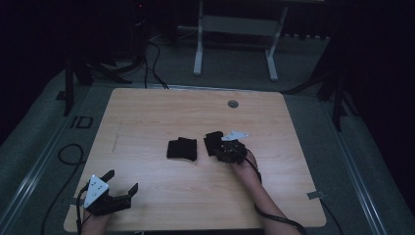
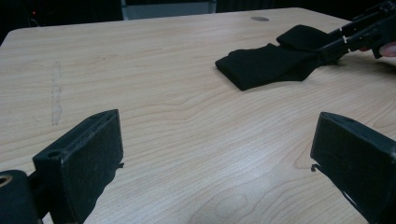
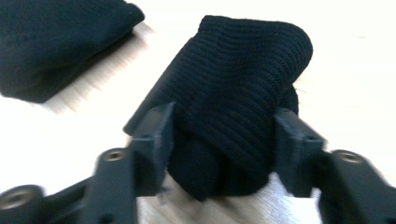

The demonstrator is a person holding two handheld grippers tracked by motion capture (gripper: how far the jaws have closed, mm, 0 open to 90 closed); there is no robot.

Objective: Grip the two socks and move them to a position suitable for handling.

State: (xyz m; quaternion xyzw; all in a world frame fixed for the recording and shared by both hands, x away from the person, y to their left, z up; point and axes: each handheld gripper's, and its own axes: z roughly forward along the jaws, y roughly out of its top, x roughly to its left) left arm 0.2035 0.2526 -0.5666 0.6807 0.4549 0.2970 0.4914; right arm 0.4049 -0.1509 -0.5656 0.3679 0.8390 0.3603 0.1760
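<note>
Two black knitted pieces lie near the middle of the wooden table (image 1: 147, 112). The left one (image 1: 182, 148) (image 2: 266, 65) (image 3: 56, 42) is folded flat and lies free. The right one (image 1: 211, 139) (image 3: 243, 60) is bunched between the jaws of my right gripper (image 1: 215, 147) (image 3: 224, 119), whose pads press on both of its sides. The left gripper view shows that gripper (image 2: 327, 49) reaching onto the cloth (image 2: 303, 37) from the right. My left gripper (image 1: 122, 179) (image 2: 219, 126) rests near the table's front left corner, open with only bare wood between its jaws.
A round grey cable hole (image 1: 233, 104) sits near the table's far edge. Beyond the table stands a white frame (image 1: 235, 44) on the grey floor. Cables (image 1: 68, 154) loop on the floor at the left. Dark stands flank both sides.
</note>
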